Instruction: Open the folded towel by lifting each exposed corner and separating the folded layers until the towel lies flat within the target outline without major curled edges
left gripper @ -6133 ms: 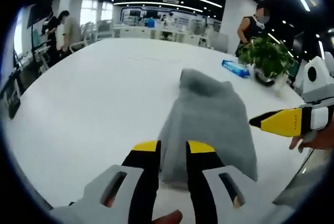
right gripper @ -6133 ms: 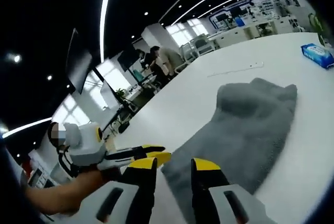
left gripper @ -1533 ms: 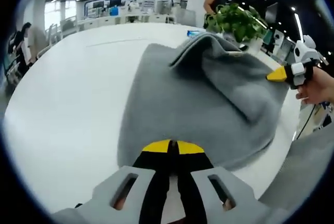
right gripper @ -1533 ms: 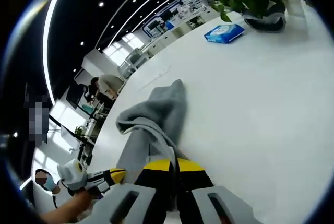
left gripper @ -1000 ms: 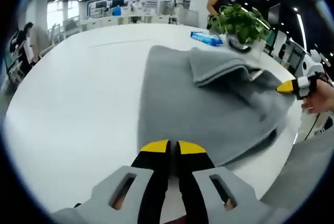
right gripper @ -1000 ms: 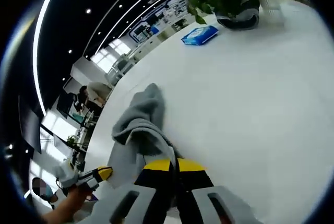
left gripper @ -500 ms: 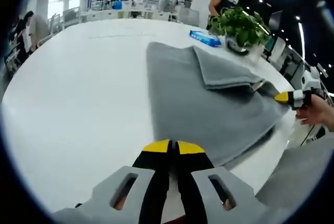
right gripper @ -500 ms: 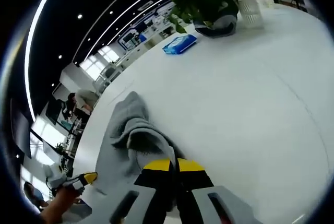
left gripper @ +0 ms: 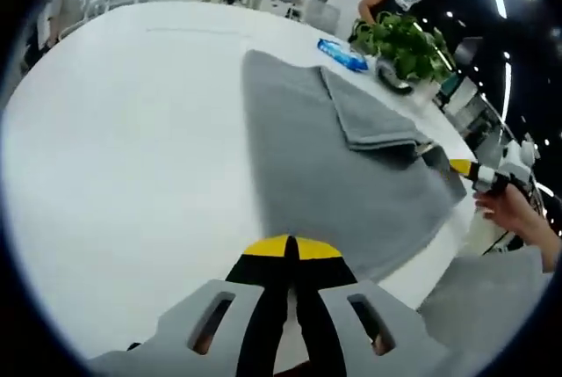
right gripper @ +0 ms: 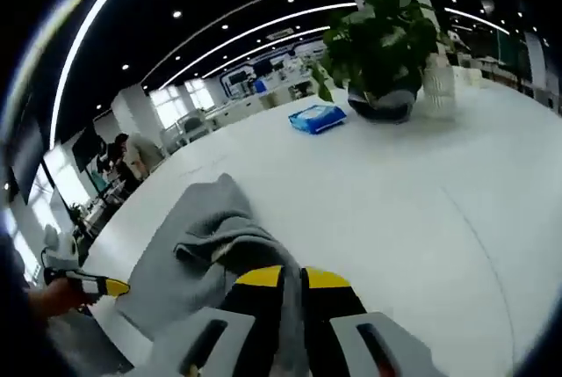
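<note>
On the table [left gripper: 105, 131], the towel [left gripper: 325, 157] is mostly open, one flap left.
Left gripper [left gripper: 290, 250] and right gripper [right gripper: 292, 279] each pinch a near corner; that doubled-over flap wants unfolding.

The towel [left gripper: 334, 175] is lying spread on the bench [left gripper: 123, 148], with one folded layer sitting on top of it toward its far right part. The left gripper [left gripper: 290, 250] is standing at the near edge of the towel, and the right gripper [left gripper: 461, 167] is reaching the towel's right edge. Behind the towel, the packet [left gripper: 342, 54] is lying on the bench, and just to the right of it the potted plant [left gripper: 406, 43] is standing. In the right gripper view, the towel [right gripper: 189, 254] is lying left of the right gripper [right gripper: 292, 279], with the left gripper [right gripper: 97, 286] at its far left side.
</note>
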